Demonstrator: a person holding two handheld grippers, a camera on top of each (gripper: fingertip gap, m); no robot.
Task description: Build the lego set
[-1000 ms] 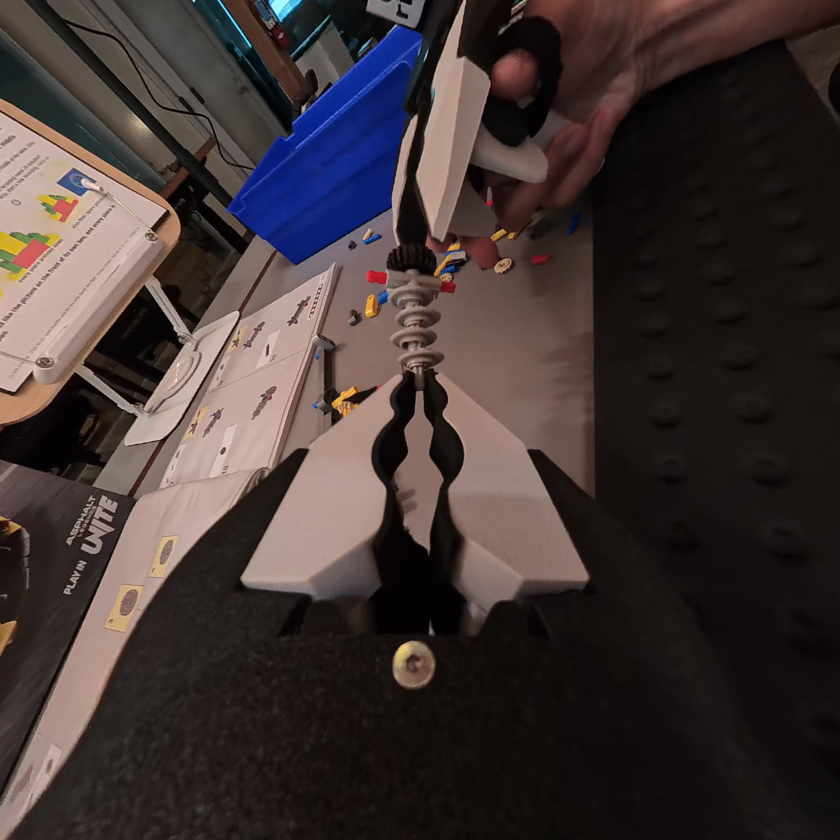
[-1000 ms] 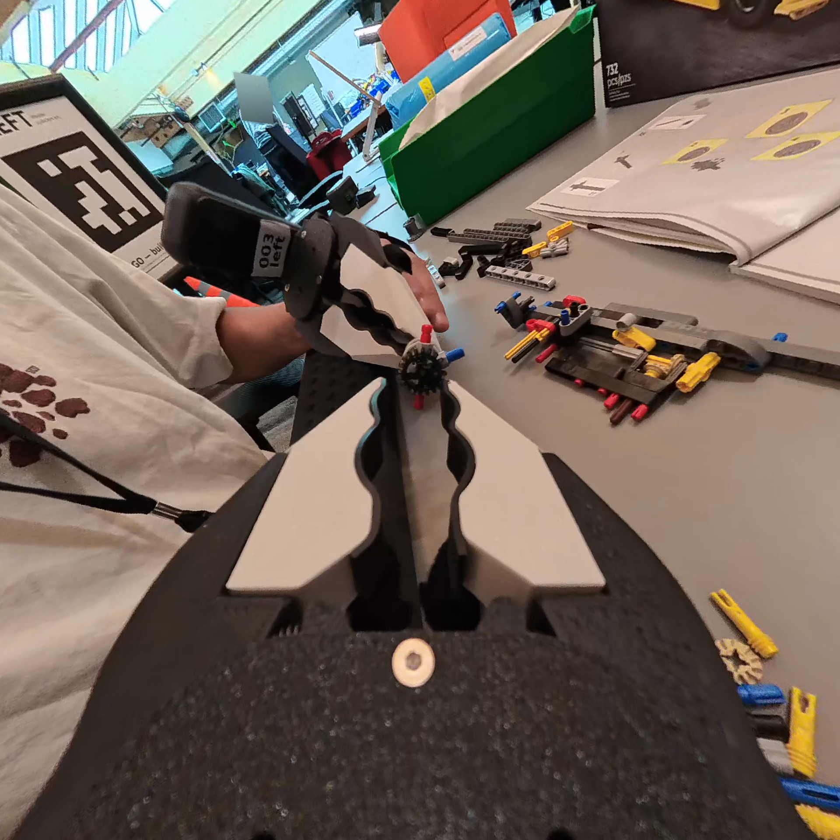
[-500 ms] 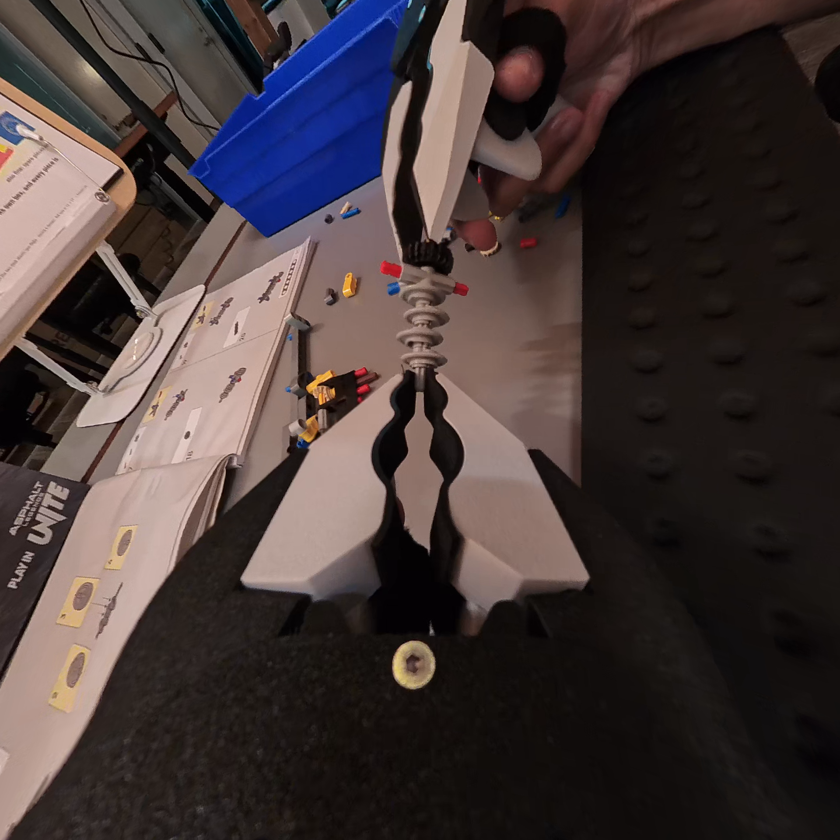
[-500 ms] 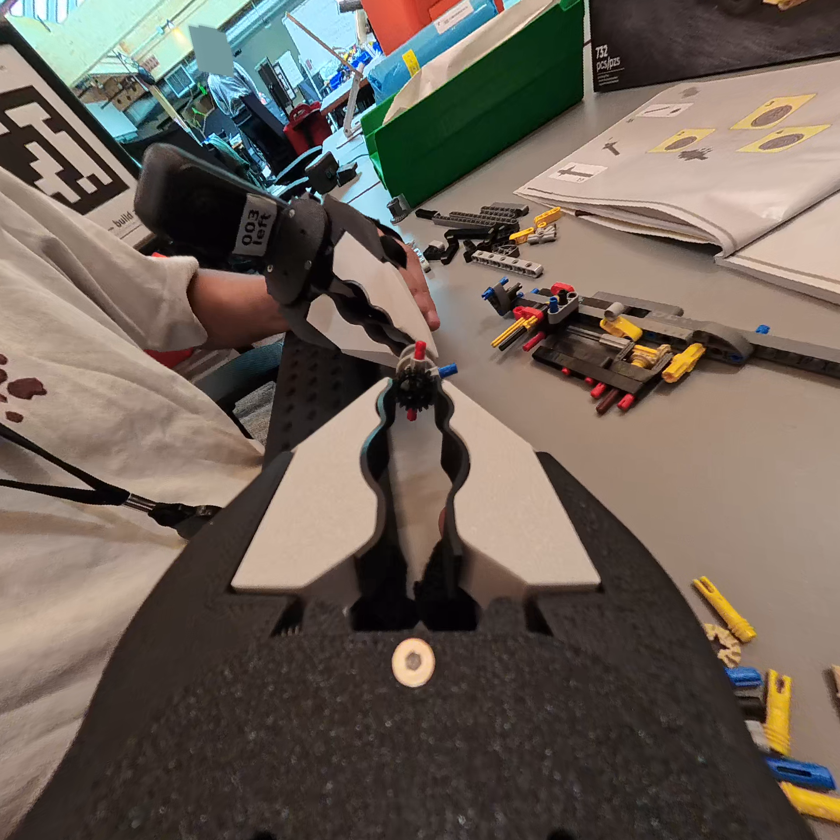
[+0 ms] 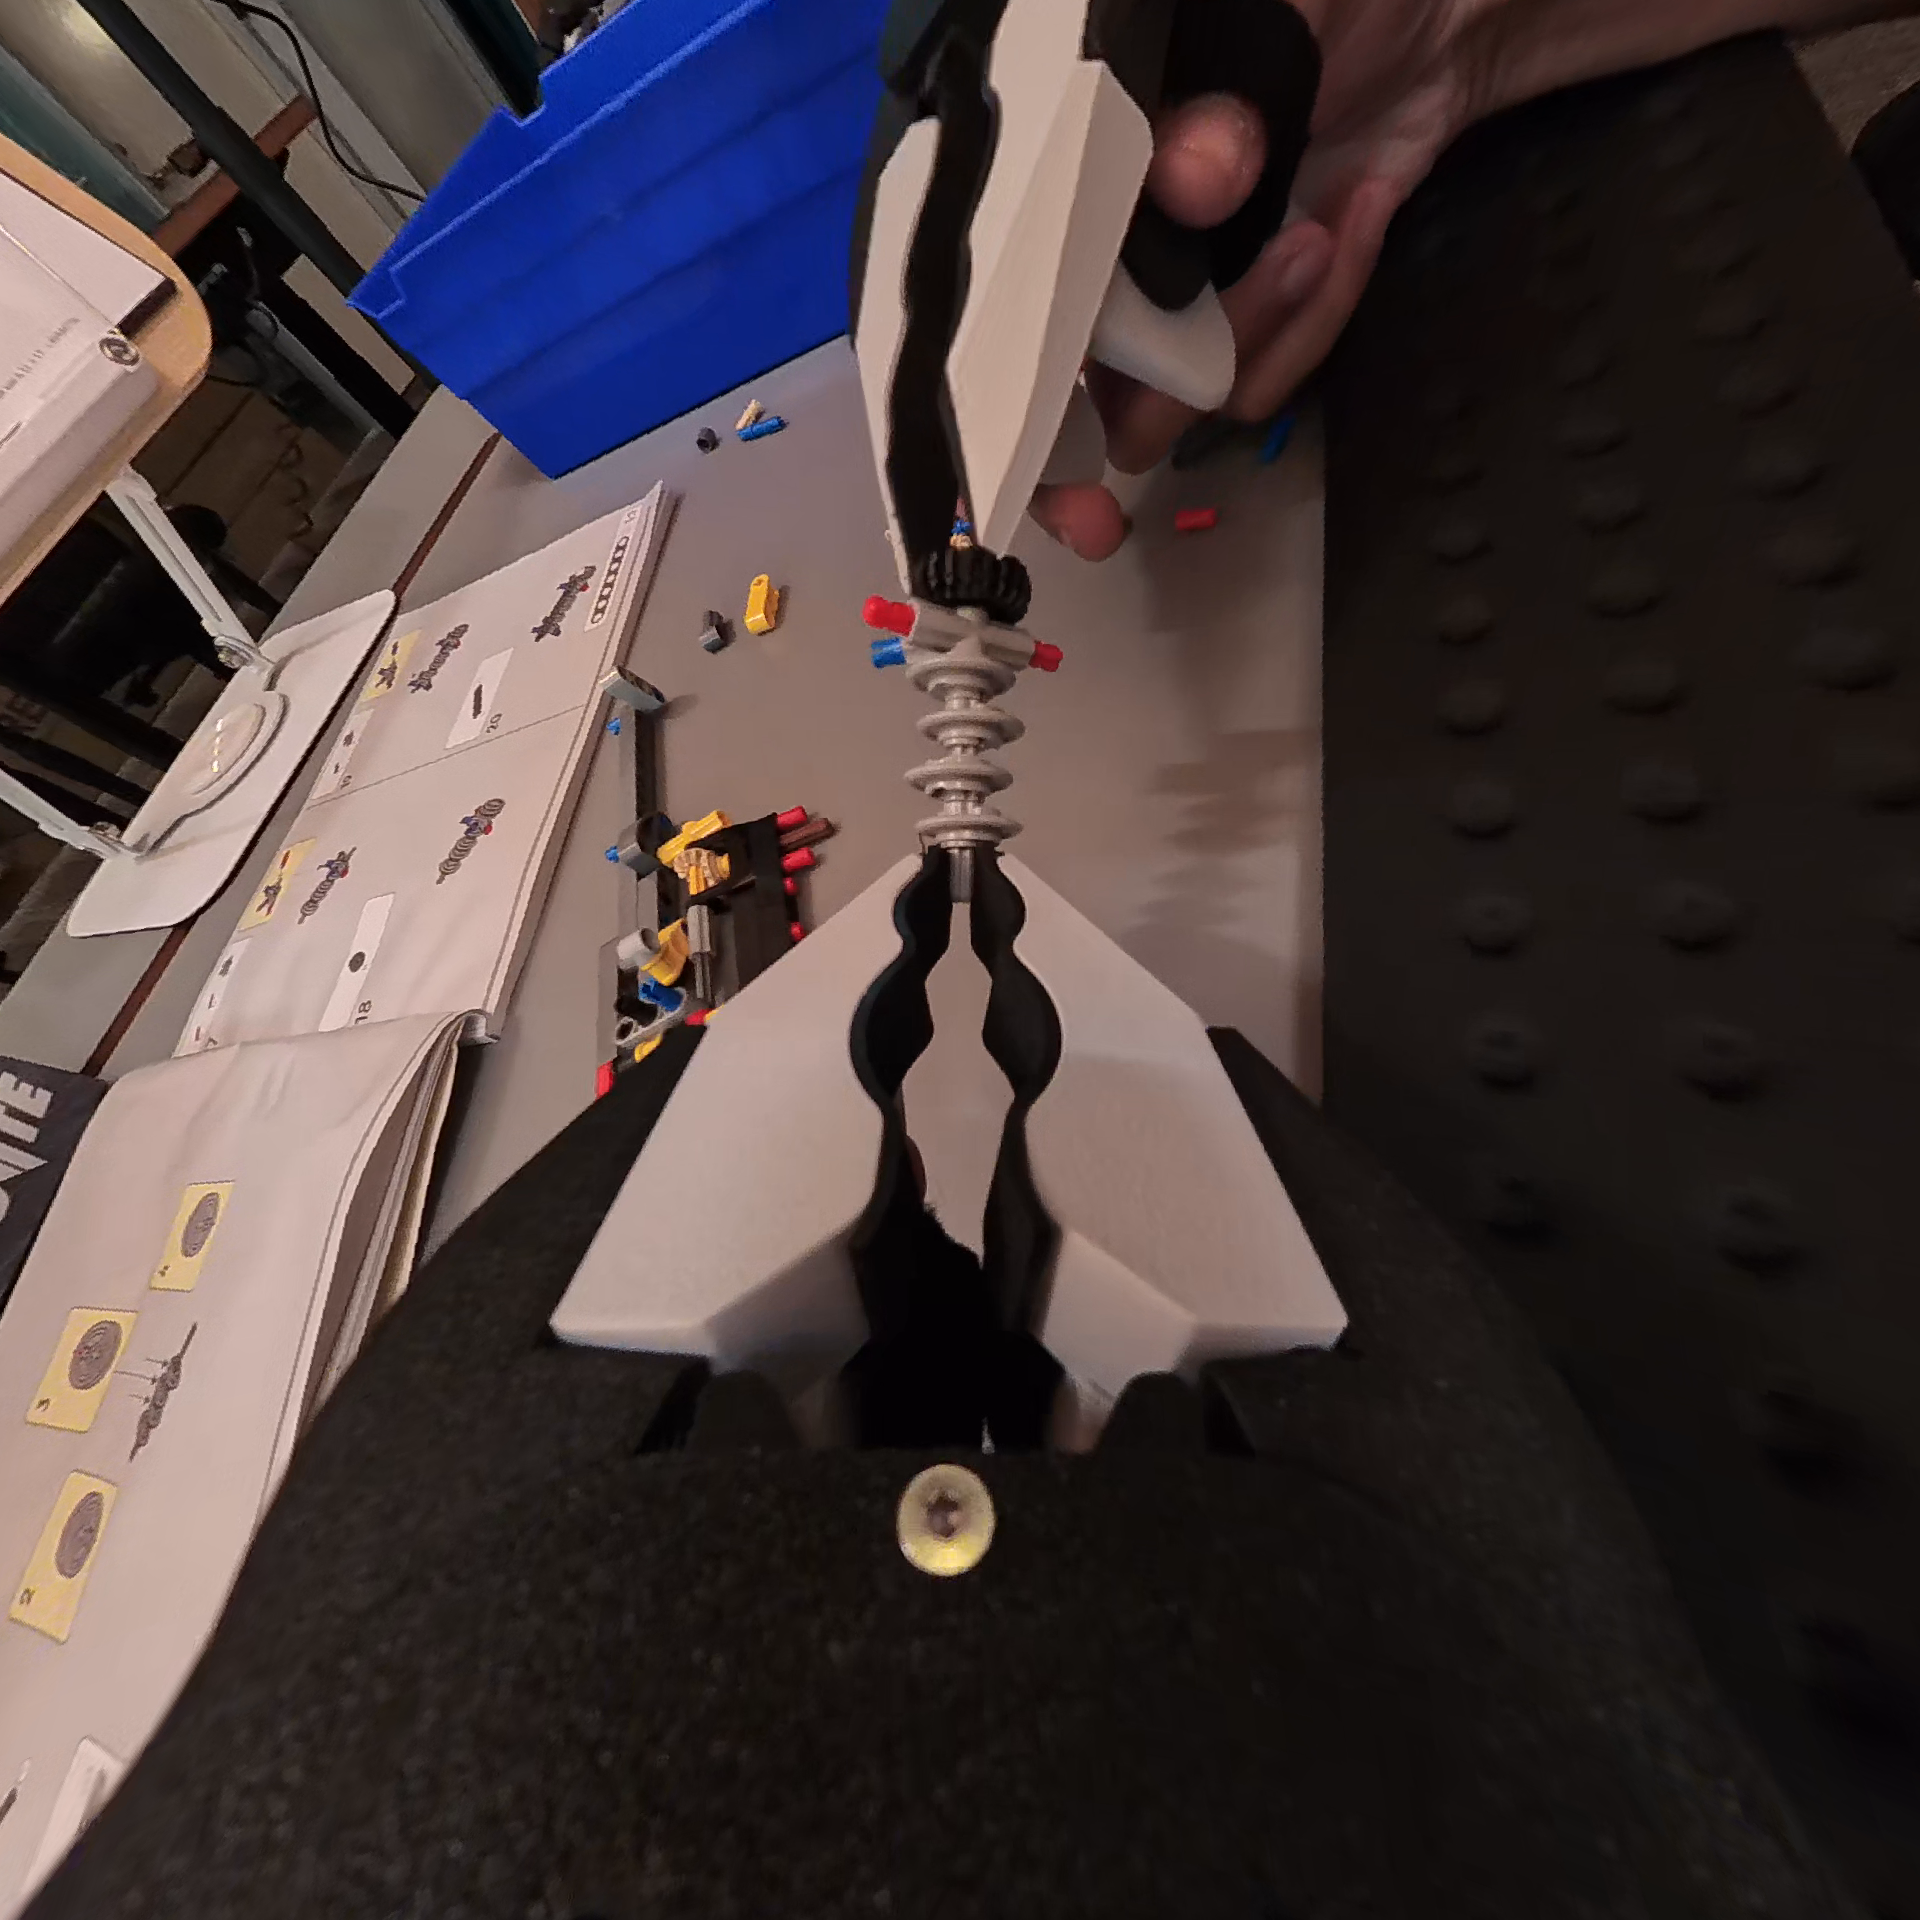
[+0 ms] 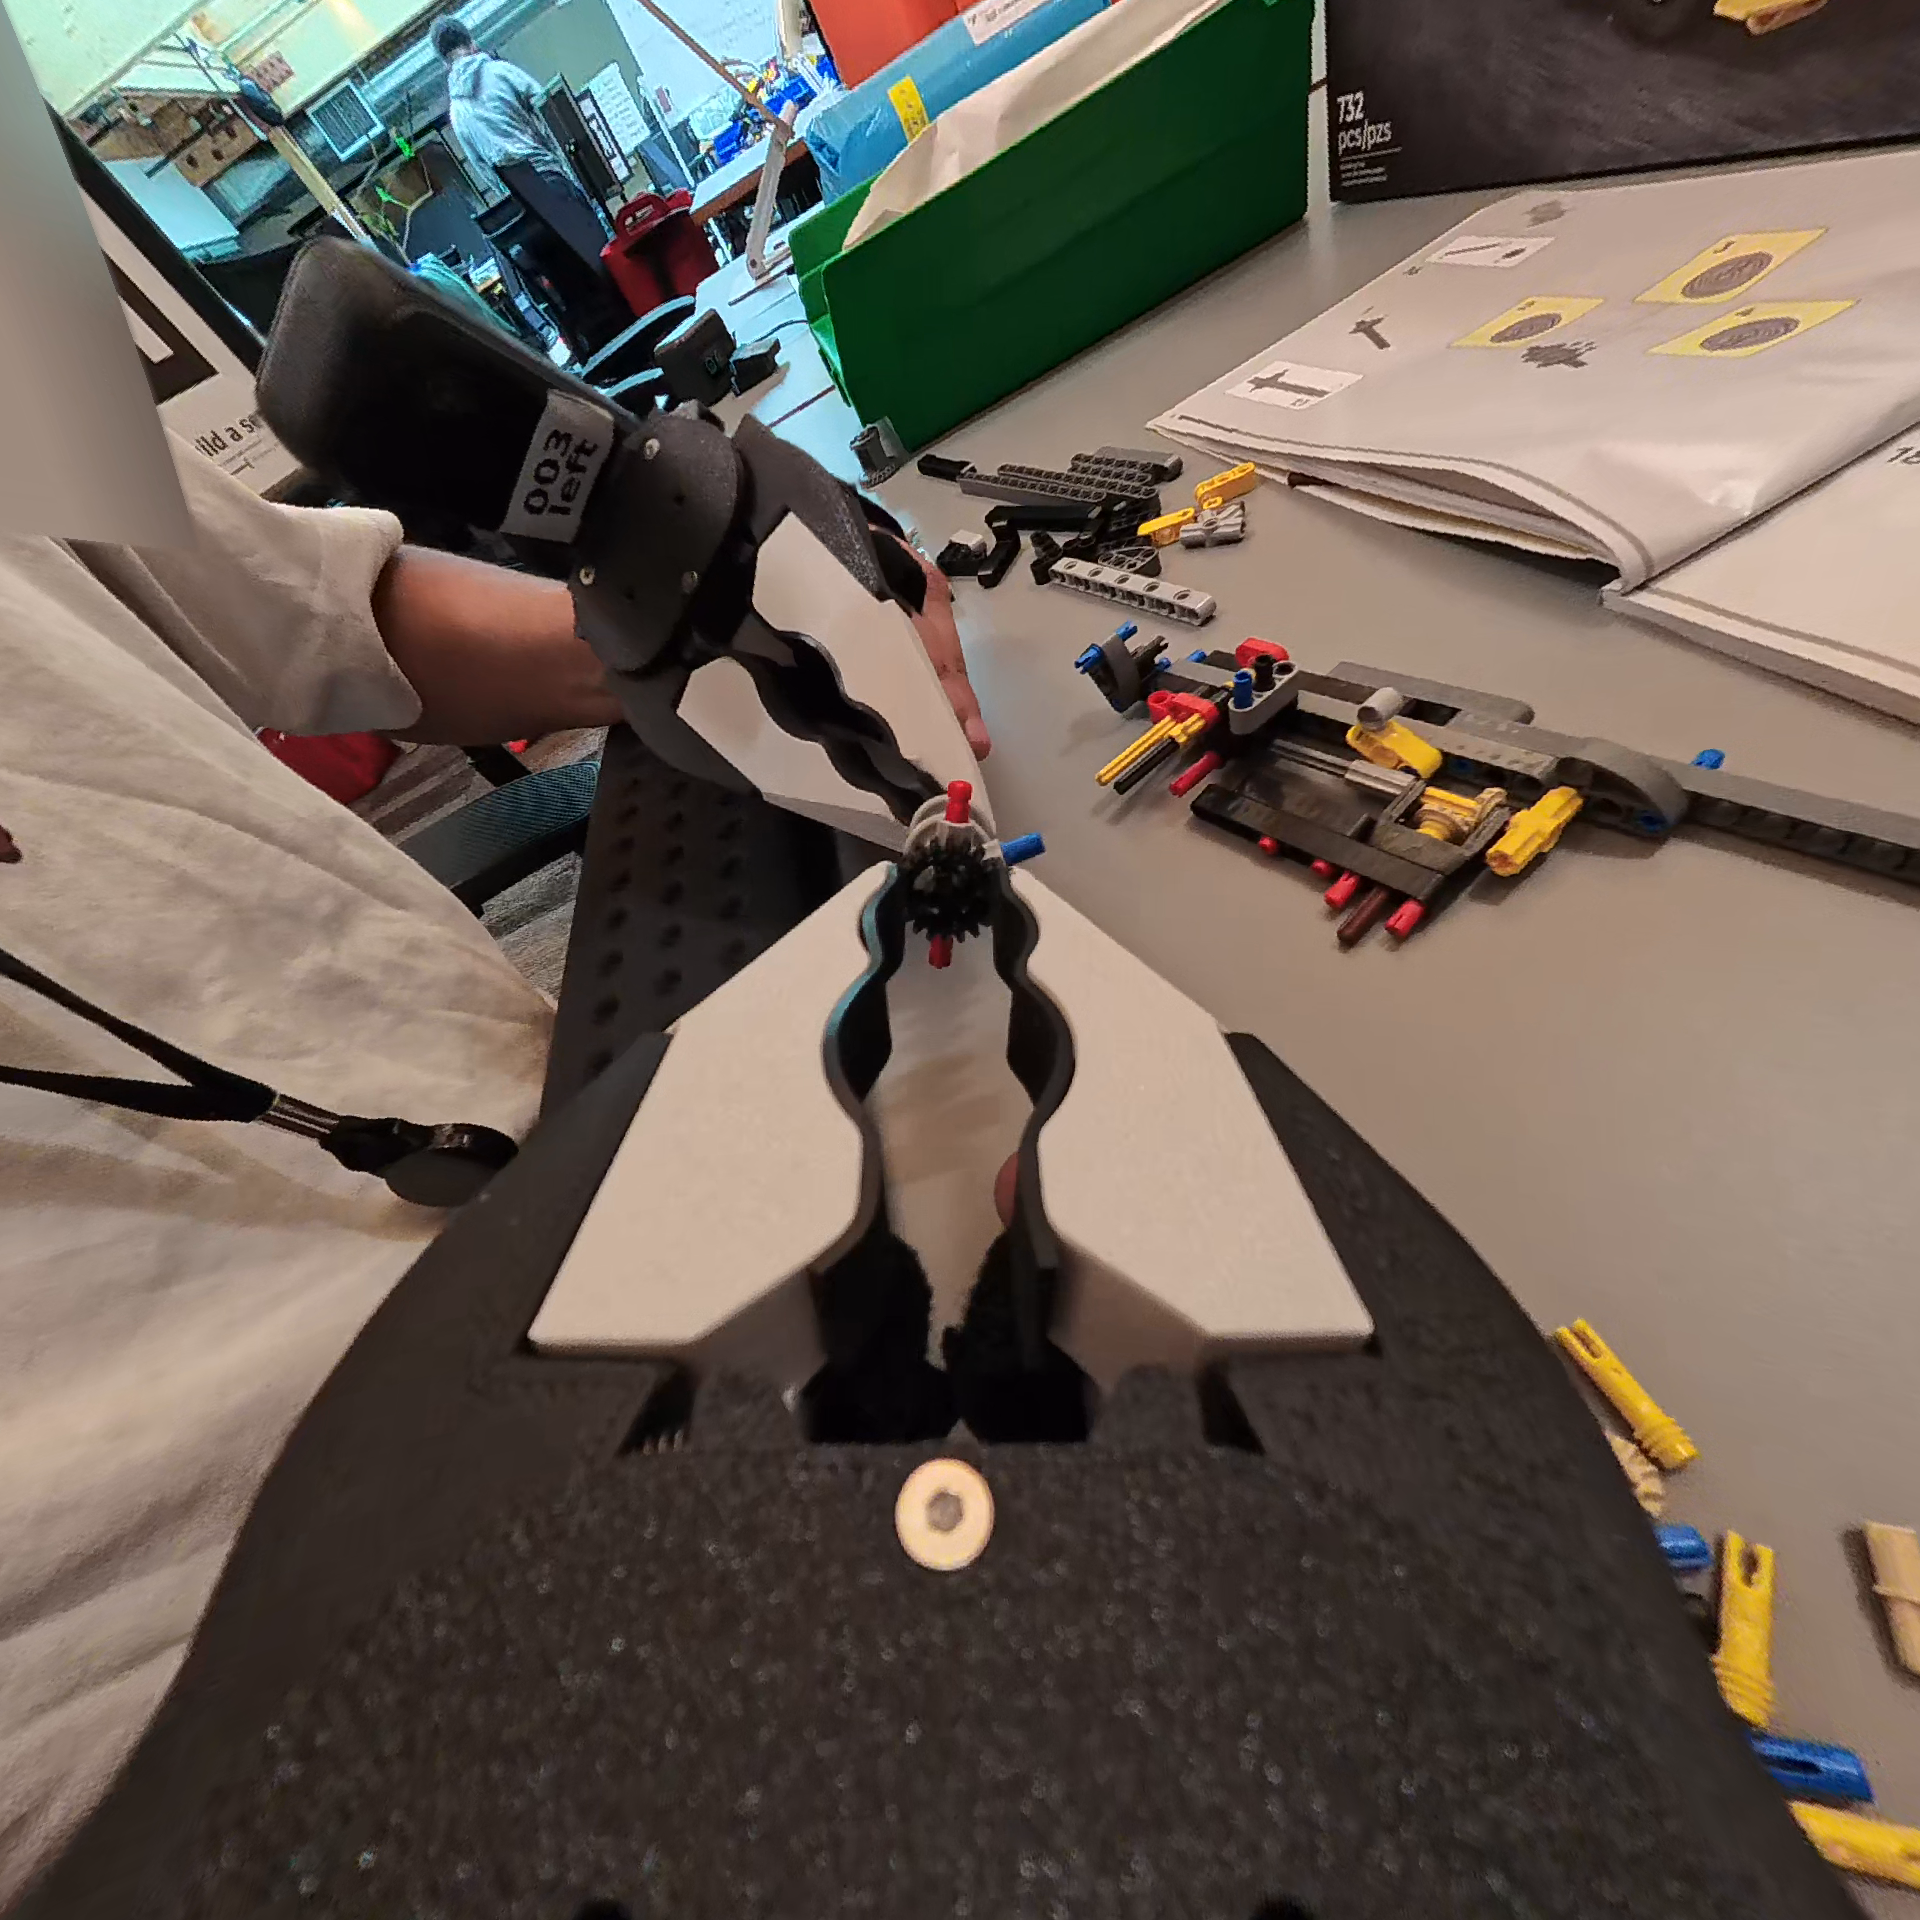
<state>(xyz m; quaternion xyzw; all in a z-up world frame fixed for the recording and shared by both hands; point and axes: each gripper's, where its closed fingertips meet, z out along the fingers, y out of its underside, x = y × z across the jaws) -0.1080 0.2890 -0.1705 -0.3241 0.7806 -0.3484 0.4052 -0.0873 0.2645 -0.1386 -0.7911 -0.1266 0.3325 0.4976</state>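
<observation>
My left gripper (image 5: 961,878) is shut on the thin axle end of a small assembly (image 5: 964,748): a shaft with several grey discs, a grey hub with red and blue pins, and a black gear (image 5: 974,584) at the far end. It is held in the air above the grey table. My right gripper (image 5: 951,540) comes in from above, its tips closed on the gear. In the right wrist view the black gear (image 6: 943,900) sits between the tips of my right gripper (image 6: 945,883), and the left gripper (image 6: 925,805) holds the assembly from behind.
A part-built black and grey chassis (image 6: 1382,790) lies on the table, also in the left wrist view (image 5: 717,894). An open instruction booklet (image 5: 468,779), a blue bin (image 5: 644,239), a green bin (image 6: 1060,208), loose beams (image 6: 1091,509), loose pins (image 6: 1745,1621) and a black studded mat (image 5: 1621,727) surround it. The tips of one gripper are about 5 cm away from the tips of the other.
My right gripper has moved forward onto the black gear and narrowed its fingers around it. The left gripper has kept hold of the axle while shifting slightly.
</observation>
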